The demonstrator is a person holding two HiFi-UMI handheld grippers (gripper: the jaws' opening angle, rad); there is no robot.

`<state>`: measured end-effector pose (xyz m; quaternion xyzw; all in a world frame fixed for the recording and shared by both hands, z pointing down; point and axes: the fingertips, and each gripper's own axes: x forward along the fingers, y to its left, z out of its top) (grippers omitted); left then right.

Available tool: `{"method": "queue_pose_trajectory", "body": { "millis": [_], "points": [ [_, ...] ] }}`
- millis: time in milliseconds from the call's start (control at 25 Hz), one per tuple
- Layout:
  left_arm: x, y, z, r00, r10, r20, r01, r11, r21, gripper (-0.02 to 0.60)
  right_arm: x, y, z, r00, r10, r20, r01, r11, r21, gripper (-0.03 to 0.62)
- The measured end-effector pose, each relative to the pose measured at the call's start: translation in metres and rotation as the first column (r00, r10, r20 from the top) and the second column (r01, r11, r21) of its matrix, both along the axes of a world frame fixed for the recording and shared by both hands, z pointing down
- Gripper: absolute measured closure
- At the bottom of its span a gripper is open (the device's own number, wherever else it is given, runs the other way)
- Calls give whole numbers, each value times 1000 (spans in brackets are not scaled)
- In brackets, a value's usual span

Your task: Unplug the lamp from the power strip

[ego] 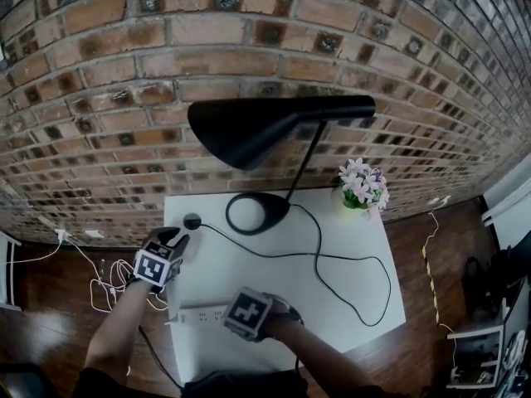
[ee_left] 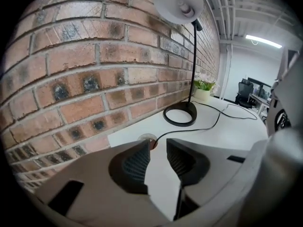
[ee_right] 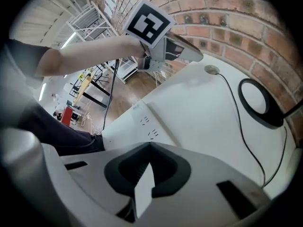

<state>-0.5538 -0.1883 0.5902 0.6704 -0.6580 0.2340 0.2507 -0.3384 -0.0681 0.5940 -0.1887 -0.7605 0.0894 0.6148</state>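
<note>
We count one lamp (ego: 278, 127) at the table's (ego: 265, 280) twelve o'clock, its shade lying nine-to-three and widening toward nine, one power strip (ego: 197, 313) lying nine-to-three at seven o'clock, and two grippers: left gripper (ee_left: 157, 145) spread and empty, right gripper (ee_right: 149, 148) pressed together by the strip.
</note>
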Motion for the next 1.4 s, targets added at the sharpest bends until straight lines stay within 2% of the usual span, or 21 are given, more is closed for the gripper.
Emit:
{"method": "queue_pose_trajectory", "body": {
  "millis": [240, 360, 560, 720, 880, 960, 1040, 1080, 1120, 1160, 1280, 1400],
  "points": [
    [9, 32, -2, 1000, 12, 17, -12, 1000, 4, 472, 14, -8, -20, 999, 27, 30, -27, 1000, 2, 594],
    [14, 45, -6, 1000, 11, 14, -11, 1000, 8, 472, 29, -25, -27, 997, 59, 42, -61, 996, 61, 594],
    [24, 59, -26, 1000, -9, -18, 10, 999, 46, 472, 55, -39, -37, 991, 105, 82, -113, 988, 102, 594],
    [38, 74, -33, 999, -27, -46, 30, 997, 68, 483, 84, -40, -39, 980, 179, 86, -184, 981, 61, 594],
    [47, 90, -17, 997, -62, -55, 64, 997, 39, 491, 106, -41, -32, 972, 224, 76, -227, 973, 38, 594],
    [59, 97, -15, 988, -95, -126, 100, 994, 33, 586, 116, -37, -29, 972, 219, 80, -222, 975, 27, 594],
    [74, 103, -15, 952, -153, -264, 171, 984, 43, 586, 122, -32, -29, 974, 207, 96, -209, 978, 6, 594],
    [79, 108, -14, 932, -187, -311, 211, 976, 44, 586, 123, -30, -29, 974, 198, 110, -199, 980, -1, 594],
    [83, 112, -15, 921, -214, -326, 240, 970, 44, 586, 123, -30, -31, 974, 187, 130, -188, 982, -5, 594],
    [87, 115, -18, 922, -226, -315, 253, 966, 46, 586, 123, -32, -33, 972, 178, 156, -179, 984, -7, 594],
    [107, 110, -44, 945, -223, -241, 251, 964, 91, 586, 121, -37, -43, 954, 169, 249, -170, 985, -18, 594],
    [136, 100, -73, 949, -221, -224, 261, 951, 166, 586, 129, -45, -53, 935, 149, 322, -153, 988, -13, 594]
  ]
}}
